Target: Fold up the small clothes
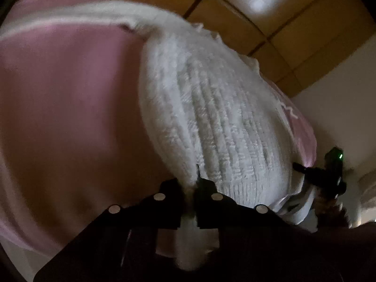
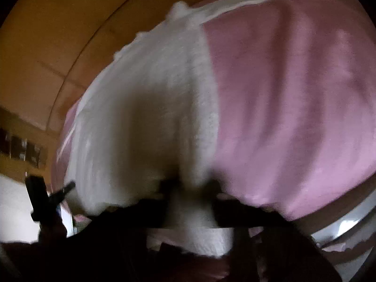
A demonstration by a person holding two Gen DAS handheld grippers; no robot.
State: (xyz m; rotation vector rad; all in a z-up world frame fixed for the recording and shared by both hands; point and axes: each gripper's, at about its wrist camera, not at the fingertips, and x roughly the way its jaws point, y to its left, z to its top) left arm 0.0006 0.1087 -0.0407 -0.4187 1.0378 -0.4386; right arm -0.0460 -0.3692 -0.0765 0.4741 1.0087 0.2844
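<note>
up in the air, against a tan panelled ceiling (image 1: pixel 246 11): pink garment with a white ribbed knit band (image 1: pixel 211 117), lifted and spread between both tools. left hand-held gripper (image 1: pixel 196 202) clamped on the white band's edge, fabric bunched between the closed jaws. right hand-held gripper (image 2: pixel 195 195) likewise pinching the white knit, pink cloth (image 2: pixel 293 105) hanging just beside. both views blurred, dim.

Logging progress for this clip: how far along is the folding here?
Done: nothing looks folded yet. In hand: the left gripper and the right gripper each pinch the white ribbed band of a pink garment, held up toward the ceiling. Left: laying it down and every fold.
</note>
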